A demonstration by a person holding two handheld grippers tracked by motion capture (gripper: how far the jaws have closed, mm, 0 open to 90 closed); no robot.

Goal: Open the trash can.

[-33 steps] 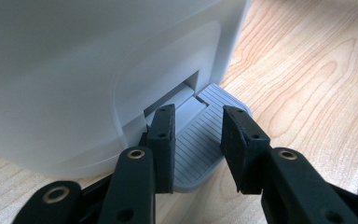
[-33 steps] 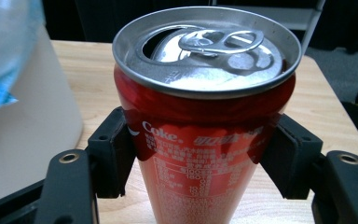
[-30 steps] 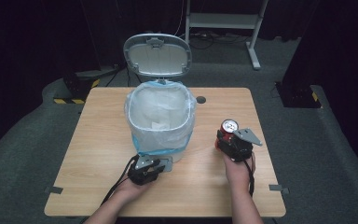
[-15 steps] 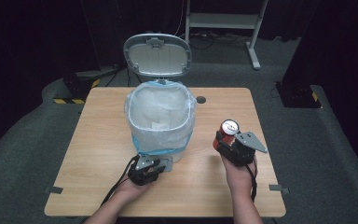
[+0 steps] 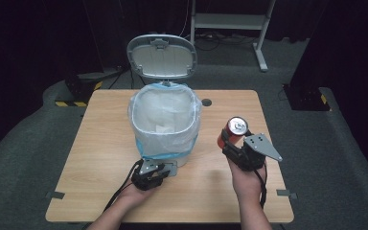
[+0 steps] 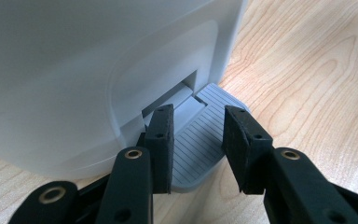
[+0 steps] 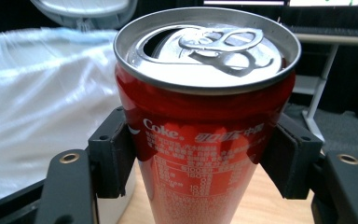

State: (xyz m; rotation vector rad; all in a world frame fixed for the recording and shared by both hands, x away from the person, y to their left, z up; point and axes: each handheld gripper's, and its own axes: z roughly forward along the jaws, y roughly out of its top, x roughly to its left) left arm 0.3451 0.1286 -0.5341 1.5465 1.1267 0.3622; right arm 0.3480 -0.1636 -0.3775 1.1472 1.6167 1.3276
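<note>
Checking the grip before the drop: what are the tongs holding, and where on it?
Right tongs clamp the can by its sides. Left tongs hold nothing; they press the pedal.

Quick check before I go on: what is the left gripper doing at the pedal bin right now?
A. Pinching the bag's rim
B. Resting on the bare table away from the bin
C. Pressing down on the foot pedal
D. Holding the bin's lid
C: in the left gripper view the left gripper sits on the ribbed foot pedal, and the bin's lid stands open.
</note>
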